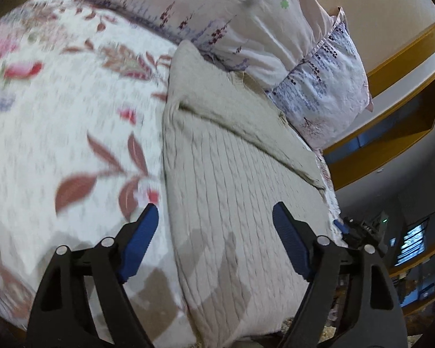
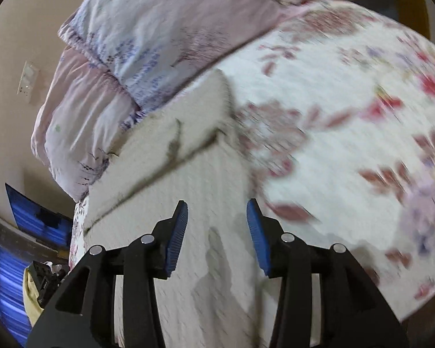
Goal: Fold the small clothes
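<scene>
A cream cable-knit garment [image 1: 232, 174] lies flat on the floral bedspread [image 1: 58, 121], with a fold running across its far part. My left gripper [image 1: 216, 217] is open and empty, held above the near part of the knit, its jaws wide apart. In the right wrist view the same knit [image 2: 188, 179] lies below my right gripper [image 2: 217, 211], which is open and empty with its jaws partly apart. The floral bedspread [image 2: 348, 145] lies to its right. Both views are blurred by motion.
Pale pink and blue floral pillows [image 1: 246, 29] lie at the head of the bed behind the knit; they also show in the right wrist view [image 2: 124, 58]. A wooden shelf unit [image 1: 397, 110] stands right of the bed. A wall switch plate [image 2: 28, 78] is on the left wall.
</scene>
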Action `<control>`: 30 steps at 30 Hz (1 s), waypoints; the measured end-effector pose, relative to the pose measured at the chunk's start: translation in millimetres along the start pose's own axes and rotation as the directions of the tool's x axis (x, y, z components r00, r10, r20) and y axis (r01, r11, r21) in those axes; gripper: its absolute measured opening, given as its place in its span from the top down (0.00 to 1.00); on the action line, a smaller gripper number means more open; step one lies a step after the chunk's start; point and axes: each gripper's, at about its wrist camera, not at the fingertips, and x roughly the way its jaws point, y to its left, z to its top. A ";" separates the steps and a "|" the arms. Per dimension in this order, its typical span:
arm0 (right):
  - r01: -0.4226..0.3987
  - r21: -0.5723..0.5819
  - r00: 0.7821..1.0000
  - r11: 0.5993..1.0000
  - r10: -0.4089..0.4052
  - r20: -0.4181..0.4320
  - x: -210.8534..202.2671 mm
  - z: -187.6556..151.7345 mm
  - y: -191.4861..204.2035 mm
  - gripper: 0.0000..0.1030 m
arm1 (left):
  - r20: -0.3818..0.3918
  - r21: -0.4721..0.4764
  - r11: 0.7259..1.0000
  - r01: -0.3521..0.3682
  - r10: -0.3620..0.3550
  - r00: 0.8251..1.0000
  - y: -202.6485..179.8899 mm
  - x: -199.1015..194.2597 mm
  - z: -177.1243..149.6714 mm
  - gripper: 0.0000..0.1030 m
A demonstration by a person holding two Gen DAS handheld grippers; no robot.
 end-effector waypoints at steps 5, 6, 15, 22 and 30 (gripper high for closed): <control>-0.046 0.050 0.998 0.998 0.048 -0.051 -6.9 -22.8 -21.4 0.58 | -0.001 -0.006 0.999 0.041 -0.041 0.999 -2.2 -5.6 -23.0 0.33; -0.056 0.053 0.997 0.997 0.059 -0.058 -7.1 -25.8 -22.4 0.59 | -0.003 -0.004 0.999 0.047 -0.047 0.999 -4.4 -6.2 -26.6 0.34; -0.216 0.081 0.965 0.973 0.225 -0.135 -12.8 -61.4 -28.7 0.73 | -0.051 -0.007 0.985 0.173 -0.173 0.984 -14.0 -8.7 -60.0 0.51; -0.276 0.028 0.943 0.961 0.276 -0.187 -17.6 -90.5 -17.5 0.74 | -0.129 -0.029 0.972 0.231 -0.233 0.964 -12.9 -1.1 -83.6 0.59; -0.270 -0.088 0.943 0.959 0.245 -0.224 -23.2 -102.7 4.4 0.91 | -0.214 0.077 0.978 0.196 -0.176 0.961 -28.3 2.5 -93.4 0.77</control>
